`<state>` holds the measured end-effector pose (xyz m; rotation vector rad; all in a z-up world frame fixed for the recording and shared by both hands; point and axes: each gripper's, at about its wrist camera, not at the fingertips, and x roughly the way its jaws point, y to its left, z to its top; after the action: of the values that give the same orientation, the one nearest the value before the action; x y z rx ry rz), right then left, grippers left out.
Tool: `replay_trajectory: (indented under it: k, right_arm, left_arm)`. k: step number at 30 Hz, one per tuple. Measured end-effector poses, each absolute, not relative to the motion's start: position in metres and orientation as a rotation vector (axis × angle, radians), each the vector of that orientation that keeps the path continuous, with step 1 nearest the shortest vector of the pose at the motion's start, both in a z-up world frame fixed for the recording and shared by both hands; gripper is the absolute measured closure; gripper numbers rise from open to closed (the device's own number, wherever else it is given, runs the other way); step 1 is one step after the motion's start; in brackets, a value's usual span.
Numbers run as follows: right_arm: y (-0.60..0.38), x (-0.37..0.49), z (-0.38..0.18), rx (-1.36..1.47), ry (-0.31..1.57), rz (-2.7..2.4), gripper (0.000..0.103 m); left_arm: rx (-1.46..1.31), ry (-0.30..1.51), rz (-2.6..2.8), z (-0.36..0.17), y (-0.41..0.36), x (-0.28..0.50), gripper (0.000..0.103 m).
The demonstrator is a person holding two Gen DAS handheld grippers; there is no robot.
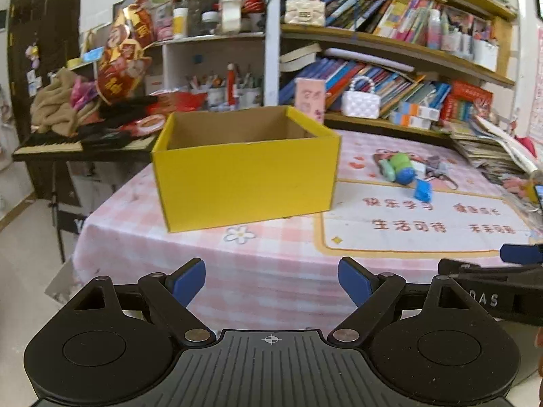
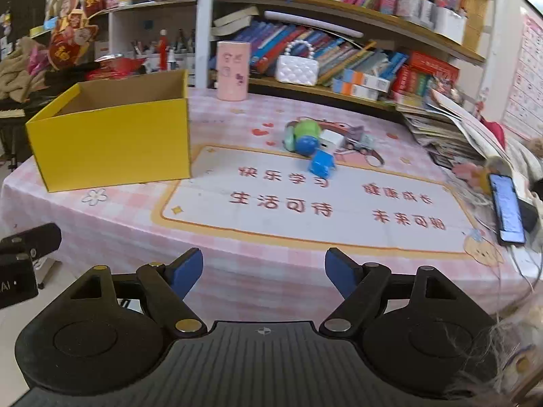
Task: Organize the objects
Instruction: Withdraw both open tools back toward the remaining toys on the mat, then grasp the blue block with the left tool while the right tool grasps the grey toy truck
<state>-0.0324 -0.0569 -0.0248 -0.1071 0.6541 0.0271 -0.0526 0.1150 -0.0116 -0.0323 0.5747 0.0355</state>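
Both claws hang spread and empty off the desk [image 2: 305, 237] edge. The toy pile [image 2: 315, 146] lies ahead-right of the right claw [image 2: 264, 268], nearer it than the left claw [image 1: 271, 279]; the yellow box [image 2: 112, 135] sits left.

Crowded wooden bookshelves [image 2: 356, 13] line the wall behind a pink checked table [image 2: 278, 271]

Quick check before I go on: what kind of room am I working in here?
Probably a child's study or bedroom at home: crowded bookshelves, a pink checked tablecloth with a cartoon mat, and small toys beside a yellow box.
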Motion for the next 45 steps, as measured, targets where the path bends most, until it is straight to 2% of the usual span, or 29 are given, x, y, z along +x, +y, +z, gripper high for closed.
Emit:
replay_trajectory:
  k: [24,45]
  right_arm:
    - [-0.146,-0.05,-0.03,0.006,0.709,-0.308,0.025]
    - [-0.214,-0.003,-0.031,0.015,0.689,-0.402,0.025]
  left_arm:
    - [0.05,0.636,-0.289,-0.022,0.025,-0.001,0.015]
    - [0.131,0.664,-0.418,-0.032,-0.067,0.071,0.015]
